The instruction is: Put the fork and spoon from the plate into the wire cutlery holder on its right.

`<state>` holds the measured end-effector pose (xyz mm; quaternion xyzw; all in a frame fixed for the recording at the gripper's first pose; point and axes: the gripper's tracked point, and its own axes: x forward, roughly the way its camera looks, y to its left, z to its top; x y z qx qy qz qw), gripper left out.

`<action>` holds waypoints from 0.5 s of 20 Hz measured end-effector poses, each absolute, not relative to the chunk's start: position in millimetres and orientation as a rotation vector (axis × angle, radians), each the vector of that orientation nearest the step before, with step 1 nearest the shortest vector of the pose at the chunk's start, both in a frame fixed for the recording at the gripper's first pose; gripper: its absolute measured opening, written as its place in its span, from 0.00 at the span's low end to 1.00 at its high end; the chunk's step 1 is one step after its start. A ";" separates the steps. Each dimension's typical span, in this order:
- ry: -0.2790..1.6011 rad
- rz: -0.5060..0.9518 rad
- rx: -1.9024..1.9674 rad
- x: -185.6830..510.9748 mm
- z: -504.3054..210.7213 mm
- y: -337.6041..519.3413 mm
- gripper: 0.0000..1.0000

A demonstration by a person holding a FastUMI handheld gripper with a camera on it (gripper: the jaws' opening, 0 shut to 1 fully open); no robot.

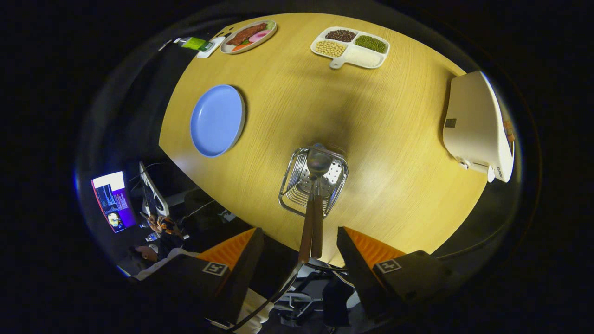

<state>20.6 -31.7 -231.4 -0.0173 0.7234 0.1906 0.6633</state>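
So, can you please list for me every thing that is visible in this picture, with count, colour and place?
table: one, light wood, under everything
plate: one, blue, empty, beyond the fingers to the left of the holder
wire cutlery holder: one, silver metal, just ahead of the fingers
spoon and fork: two pieces, metal heads with brown handles, standing in the holder, handles reaching back between the fingers; which one is the fork is hard to tell
divided tray: one, white, beans and grains in its sections, far side of the table
food plate: one, white, with food, far left
appliance: one, white, right of the holder
person: one, seated, below the table's edge
claw: one, open, fingers apart on either side of the handles, not pressing them
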 end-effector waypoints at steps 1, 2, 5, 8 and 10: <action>1.604 0.426 -0.034 19.4 -226.2 -31.0 0.99; 1.568 0.425 -0.027 17.3 -220.6 -29.5 0.99; 1.460 0.410 0.019 10.4 -200.7 -23.5 0.99; 1.336 0.394 0.095 12.9 -177.1 -13.8 1.00; 1.233 0.365 0.152 19.7 -156.0 -7.8 0.99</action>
